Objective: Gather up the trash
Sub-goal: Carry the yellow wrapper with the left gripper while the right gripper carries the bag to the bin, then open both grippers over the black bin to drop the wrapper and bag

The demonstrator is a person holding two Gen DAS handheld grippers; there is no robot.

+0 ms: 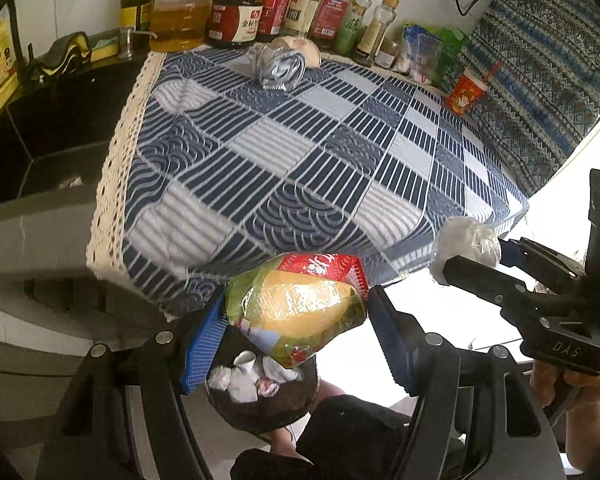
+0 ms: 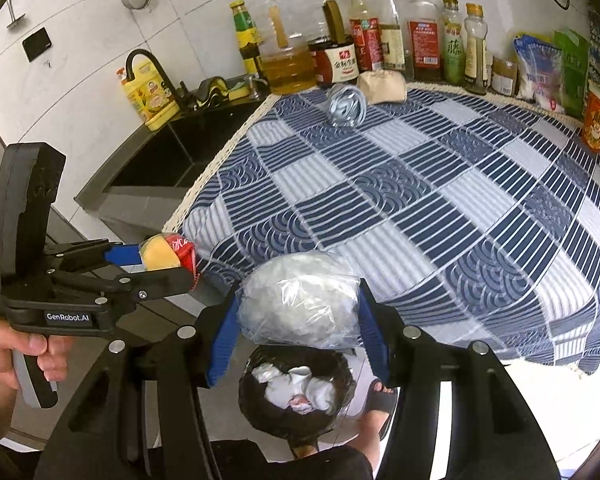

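Note:
My left gripper is shut on a crumpled yellow, green and red snack wrapper, held off the table's near edge above a black-lined trash bin with white tissues in it. My right gripper is shut on a clear plastic bag stuffed with white tissue, also above the bin. Each gripper shows in the other's view, the right gripper beside the left gripper. A crushed clear bottle and a beige wad lie at the table's far side.
A blue-and-white patterned tablecloth covers the table. Sauce and oil bottles line the back wall. A red paper cup and snack bags stand at the far right. A dark sink is to the left.

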